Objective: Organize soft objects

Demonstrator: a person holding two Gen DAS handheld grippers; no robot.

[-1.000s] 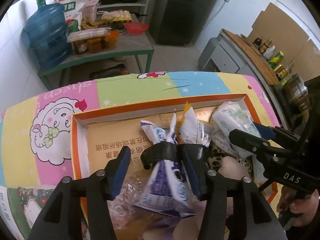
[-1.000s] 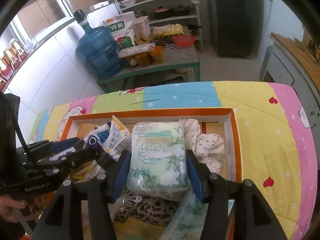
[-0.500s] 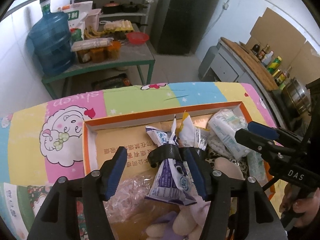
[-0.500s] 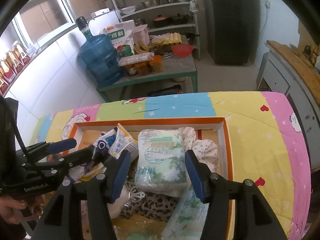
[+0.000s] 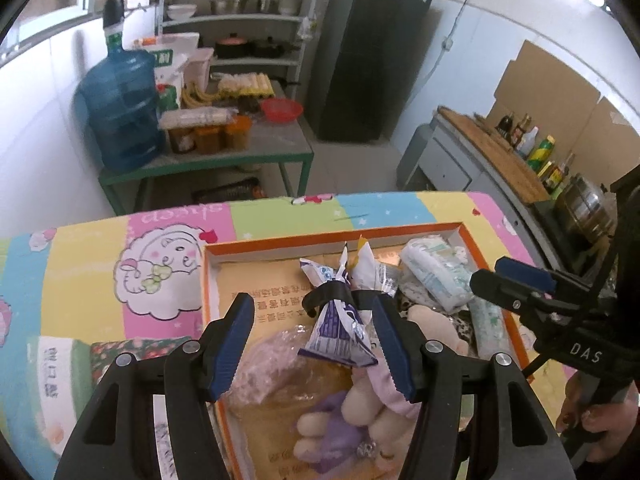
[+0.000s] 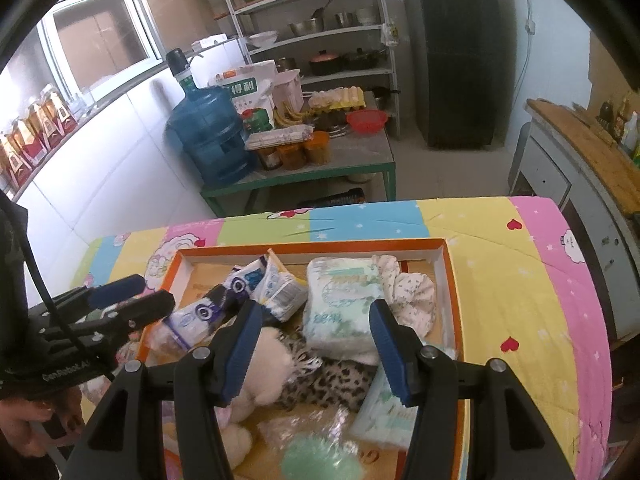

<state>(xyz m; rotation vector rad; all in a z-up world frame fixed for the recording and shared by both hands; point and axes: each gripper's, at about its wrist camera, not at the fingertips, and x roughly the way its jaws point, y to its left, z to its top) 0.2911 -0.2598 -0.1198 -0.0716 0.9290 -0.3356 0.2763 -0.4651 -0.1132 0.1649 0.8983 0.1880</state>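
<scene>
An orange-rimmed cardboard box (image 5: pixel 320 236) sits on a colourful sheet and holds soft things. My left gripper (image 5: pixel 310 312) hangs open above it. Below, close to its right finger, lies a purple-and-white packet bundle (image 5: pixel 340 332) pinched by a black clip. A cream-and-purple plush toy (image 5: pixel 340 428) lies nearer. My right gripper (image 6: pixel 316 312) is open over a white-and-green tissue pack (image 6: pixel 340 304), which rests in the box (image 6: pixel 312 245) free of the pads. Beside the pack are a floral cloth (image 6: pixel 412 292), a leopard-print cloth (image 6: pixel 332 376) and a cream plush (image 6: pixel 268 360).
A green ball in plastic wrap (image 6: pixel 320 456) lies at the box's near end. Beyond the sheet stands a green table (image 5: pixel 224 160) with a blue water jug (image 5: pixel 120 112) and jars. A dark fridge (image 5: pixel 372 52) stands behind, and a counter with bottles (image 5: pixel 536 152) on the right.
Both grippers have risen and drawn back from the box. The left jaws stand a little wider. The tissue pack that filled the right jaws now lies lower, clear of the pads.
</scene>
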